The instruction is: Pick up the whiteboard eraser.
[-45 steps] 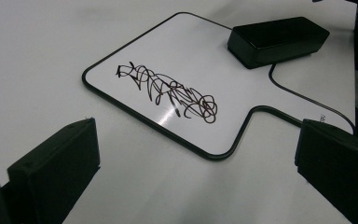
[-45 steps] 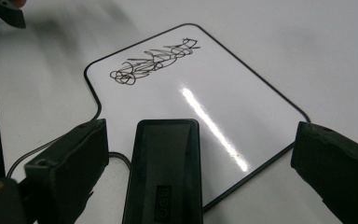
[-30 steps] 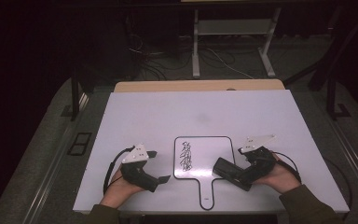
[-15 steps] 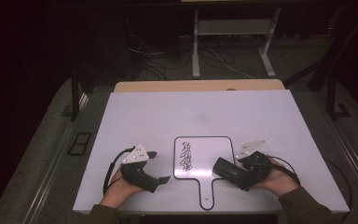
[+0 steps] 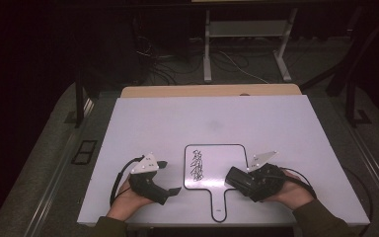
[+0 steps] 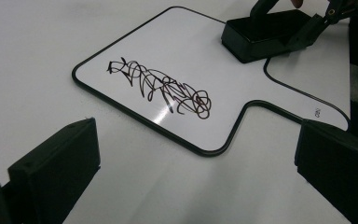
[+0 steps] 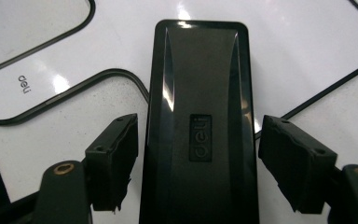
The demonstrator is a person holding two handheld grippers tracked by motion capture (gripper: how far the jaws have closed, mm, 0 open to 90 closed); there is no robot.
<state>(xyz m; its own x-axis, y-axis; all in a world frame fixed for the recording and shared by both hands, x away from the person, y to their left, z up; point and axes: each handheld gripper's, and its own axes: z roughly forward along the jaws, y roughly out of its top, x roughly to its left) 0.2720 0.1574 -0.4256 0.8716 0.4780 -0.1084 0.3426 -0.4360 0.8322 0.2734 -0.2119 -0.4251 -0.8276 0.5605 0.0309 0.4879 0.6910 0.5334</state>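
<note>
Nearest the person, the right gripper (image 7: 200,163) straddles a black whiteboard eraser (image 7: 200,116). Its jaws have just been closing, with the eraser between them, yet in the right gripper view a sliver of light shows on each side, most plainly on the right — so the pads are close on both flanks but not yet pressing, as far as I can tell. From above, the right gripper (image 5: 244,180) and eraser (image 5: 238,178) lie at the lower right corner of the small paddle-shaped whiteboard (image 5: 227,163), the eraser's front end resting over its edge.

On the other side, the left gripper (image 5: 170,177) lies on the white table (image 5: 256,118) just left of the board, jaws spread wide with nothing between them; in the left gripper view they frame the board's corner and the bare table surface.

A little farther out, the black scribble (image 5: 197,165) runs down the left half of the board, whole and unsmudged, apart from the eraser.

My reading is that the job is wiping the board, and it is barely begun — the eraser is being picked up and not one stroke is cleaned. Left to do: grip firmly, carry the eraser over to the marks and rub them off, perhaps with the left gripper steadying the board.

Beyond the table, cables and stand legs sit in the dark.
</note>
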